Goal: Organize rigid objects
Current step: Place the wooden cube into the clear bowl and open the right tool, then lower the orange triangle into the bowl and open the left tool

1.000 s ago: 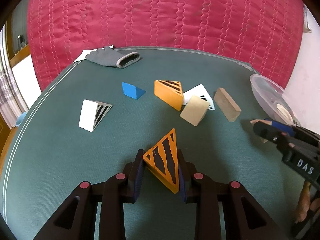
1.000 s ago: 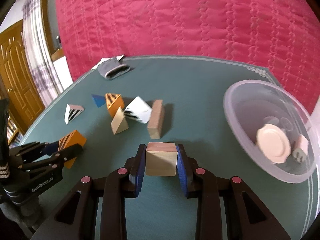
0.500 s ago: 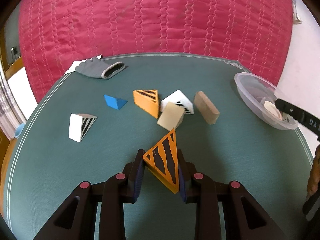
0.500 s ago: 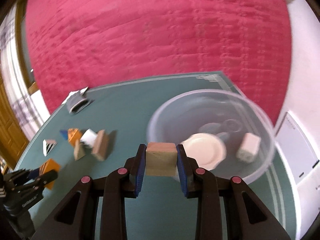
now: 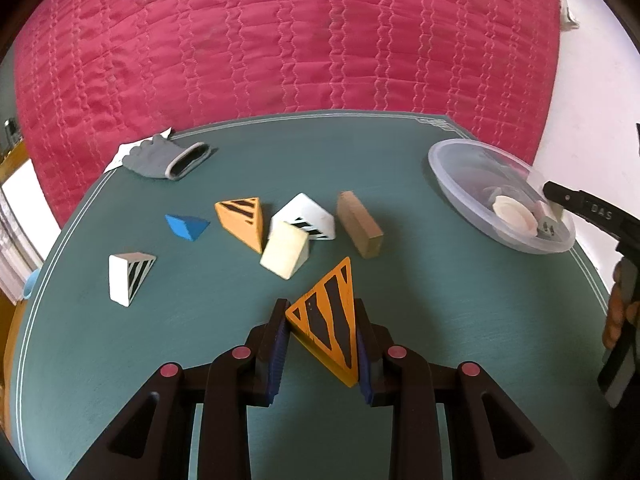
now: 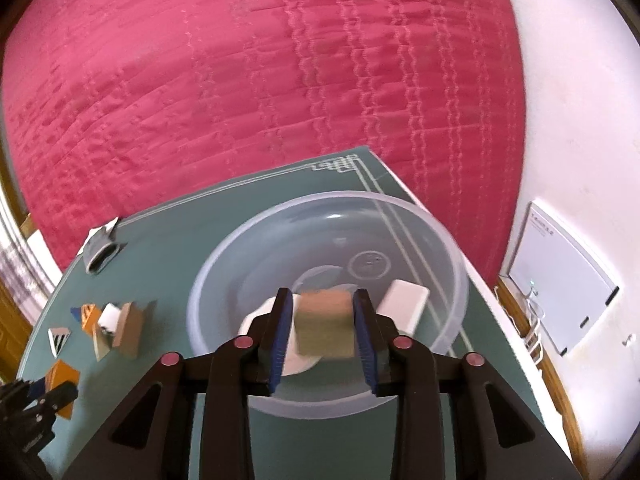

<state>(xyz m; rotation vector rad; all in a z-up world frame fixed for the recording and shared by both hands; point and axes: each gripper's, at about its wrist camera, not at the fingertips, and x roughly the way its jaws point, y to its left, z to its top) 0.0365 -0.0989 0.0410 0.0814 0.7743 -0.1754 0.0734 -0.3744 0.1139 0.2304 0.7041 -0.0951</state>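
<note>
Wooden cube (image 6: 325, 326) is hanging over the clear bowl (image 6: 444, 240) as my right hand-held gripper (image 6: 323, 334) is easing open around it. My left hand-held gripper (image 5: 322, 344) is clamping the striped orange wedge (image 5: 330, 330). Six blocks are waiting at eleven o'clock on the worktop (image 5: 120, 360).

We see both grippers alike: left gripper (image 5: 322, 342) and right gripper (image 6: 322, 338) have black plastic frames with triangular cutouts, blue ribbed pads (image 5: 277, 350) inside the fingers, and red round rivets (image 6: 403, 343) at the pivots. White "DAS" lettering (image 5: 600, 213) marks the right gripper's side.
</note>
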